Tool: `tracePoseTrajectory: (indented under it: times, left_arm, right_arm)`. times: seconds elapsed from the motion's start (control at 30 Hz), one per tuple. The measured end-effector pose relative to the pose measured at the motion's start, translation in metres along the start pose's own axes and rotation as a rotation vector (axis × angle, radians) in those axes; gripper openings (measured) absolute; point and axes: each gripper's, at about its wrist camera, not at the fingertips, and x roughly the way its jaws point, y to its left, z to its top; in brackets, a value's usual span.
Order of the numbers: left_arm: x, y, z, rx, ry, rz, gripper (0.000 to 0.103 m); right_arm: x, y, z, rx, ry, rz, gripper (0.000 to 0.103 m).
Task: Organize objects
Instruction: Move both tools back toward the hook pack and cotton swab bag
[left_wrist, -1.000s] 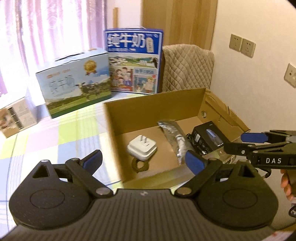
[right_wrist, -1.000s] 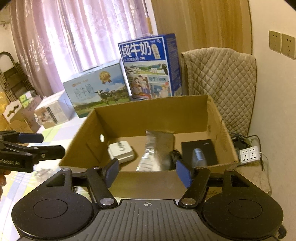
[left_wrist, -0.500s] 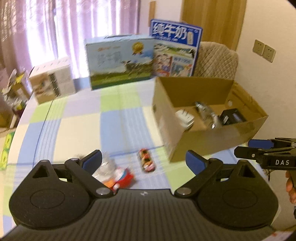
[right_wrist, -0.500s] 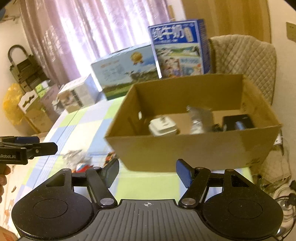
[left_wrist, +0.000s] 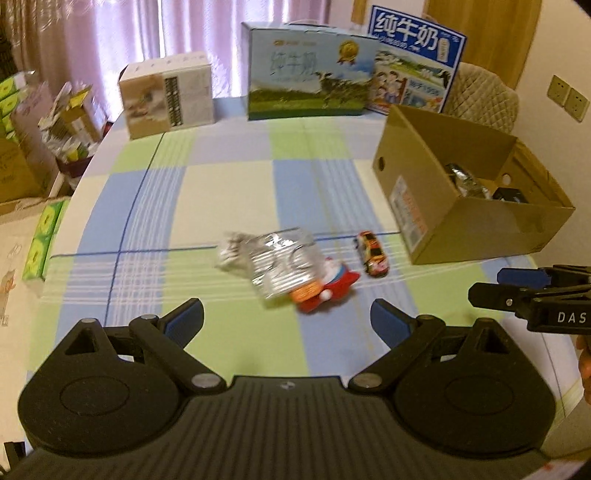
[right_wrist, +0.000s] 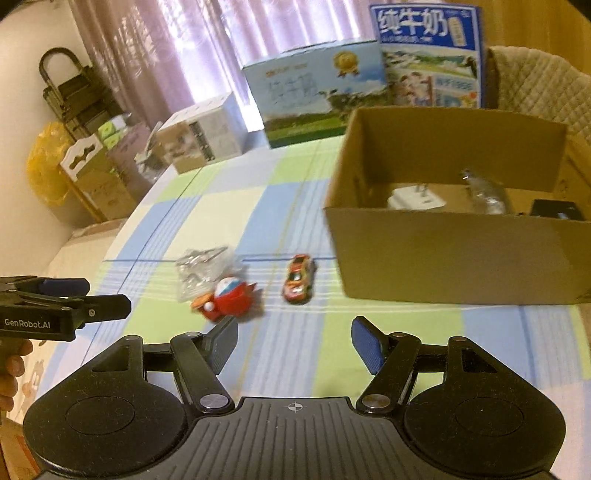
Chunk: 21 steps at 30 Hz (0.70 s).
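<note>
A red toy (left_wrist: 327, 290) (right_wrist: 227, 297) lies on the checked tablecloth, partly under a crinkled clear plastic bag (left_wrist: 271, 258) (right_wrist: 201, 269). An orange toy car (left_wrist: 373, 253) (right_wrist: 298, 278) sits just to their right. The open cardboard box (left_wrist: 461, 229) (right_wrist: 443, 258) stands at the right and holds a white plug, a silver packet and a black item. My left gripper (left_wrist: 287, 320) is open and empty, hovering near the toy. My right gripper (right_wrist: 293, 341) is open and empty too, in front of the car and the box.
Two milk cartons (left_wrist: 310, 86) (left_wrist: 413, 59) and a small printed box (left_wrist: 168, 96) line the table's far edge. A quilted chair (left_wrist: 484, 96) stands behind the cardboard box. Stacked boxes and a yellow bag (right_wrist: 46, 170) crowd the floor at the left.
Both grippers have pulled back from over the cardboard box toward the near side of the table. The toy, bag and car have come into view. Both stay open.
</note>
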Motion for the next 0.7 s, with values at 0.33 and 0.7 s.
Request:
tracePoseTrajectory:
  times: [0.33, 0.7]
  left_arm:
    - [0.008, 0.045, -0.004, -0.038, 0.023, 0.042, 0.095]
    - [0.028, 0.092, -0.001, -0.079, 0.055, 0.105, 0.095]
  right_arm:
    - [0.041, 0.044, 0.008, -0.061, 0.031, 0.029, 0.065]
    - [0.1, 0.083, 0.034, -0.096, 0.046, 0.019, 0.081]
